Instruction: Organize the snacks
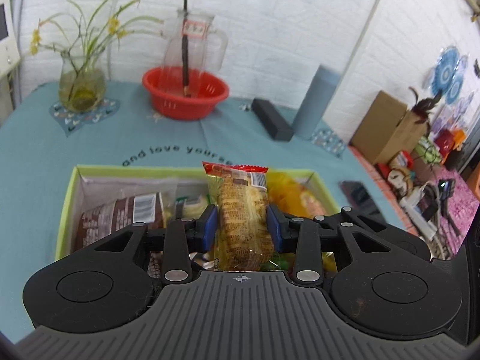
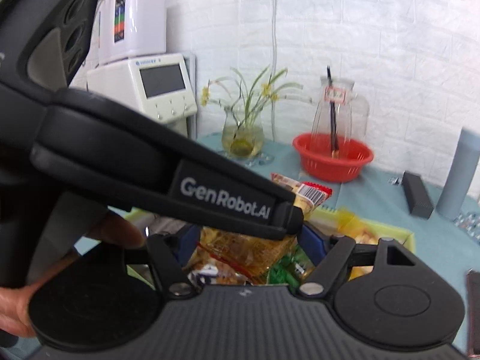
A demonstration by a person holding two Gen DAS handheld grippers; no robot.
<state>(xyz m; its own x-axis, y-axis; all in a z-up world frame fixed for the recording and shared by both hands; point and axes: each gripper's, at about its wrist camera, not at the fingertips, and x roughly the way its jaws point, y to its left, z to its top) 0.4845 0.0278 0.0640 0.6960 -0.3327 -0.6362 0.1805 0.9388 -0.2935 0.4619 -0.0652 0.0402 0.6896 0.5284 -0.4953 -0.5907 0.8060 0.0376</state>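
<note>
The left hand-held gripper pinches a yellow snack packet (red-topped, upright) above the green-rimmed box of snacks on the teal surface. The right hand-held gripper straddles a crinkly yellow bag; whether its half-hidden pads press on it I cannot tell.

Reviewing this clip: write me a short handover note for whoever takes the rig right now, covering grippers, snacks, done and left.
Left gripper: shut on a yellow snack packet with a red end, held above the green-rimmed box.
Right gripper: blue pads either side of crinkly yellow wrappers; grip unclear, the left gripper blocks the view.
Box: already holds a brown packet and yellow-orange bags.
Done: several snacks are in the box.
Left: place the held packet; the final arrangement can't be judged.
</note>
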